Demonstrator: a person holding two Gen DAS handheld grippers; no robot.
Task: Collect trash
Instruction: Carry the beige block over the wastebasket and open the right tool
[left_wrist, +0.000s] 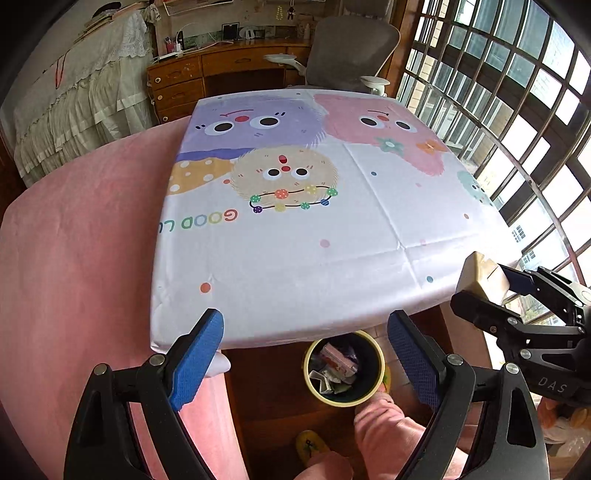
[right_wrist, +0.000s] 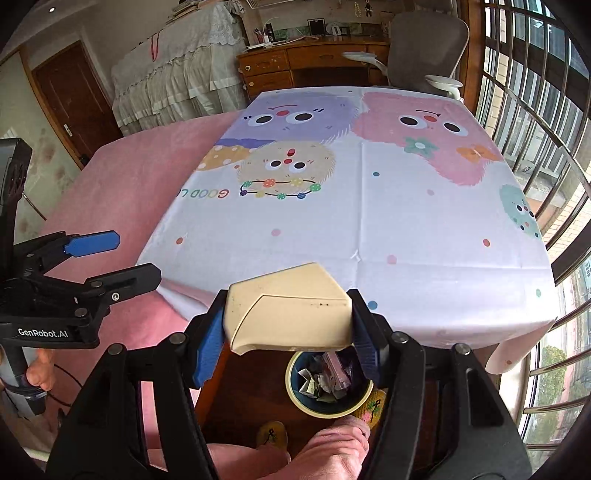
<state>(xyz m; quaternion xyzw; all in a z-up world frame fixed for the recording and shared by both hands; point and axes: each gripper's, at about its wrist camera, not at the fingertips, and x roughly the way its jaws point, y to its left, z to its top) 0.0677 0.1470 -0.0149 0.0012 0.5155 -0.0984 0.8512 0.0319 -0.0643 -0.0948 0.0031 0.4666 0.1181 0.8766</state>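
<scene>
1. Tabletop (right_wrist: 369, 221): covered by a white cartoon-print cloth. No loose trash shows on its surface in either view.
2. Trash bin (right_wrist: 295, 398): stands on the floor below the near edge of the tabletop, at 6 o'clock in the right wrist view. It is yellow-rimmed, dark inside, and already contains crumpled wrappers.
3. Right claw (right_wrist: 288, 332): clamped on a cream carton (right_wrist: 288, 314), with one blue pad against each end. The carton hangs just above the bin and slightly toward 10 o'clock of the opening.
4. Left claw (left_wrist: 306, 354): spread wide and carrying nothing. It hovers over the near tabletop edge, with the bin visible between its fingers.
5. Step in hand: disposal of the carton, judged late in the task.
6. Next move: requires a short shift of the right claw toward 4 o'clock until the carton is centred over the opening, then release. An off-centre release risks a strike on the rim.
7. Limits of view: the carton and the right finger cover the upper rim of the bin. Print on the carton cannot be read. The bin's depth cannot be judged.
</scene>
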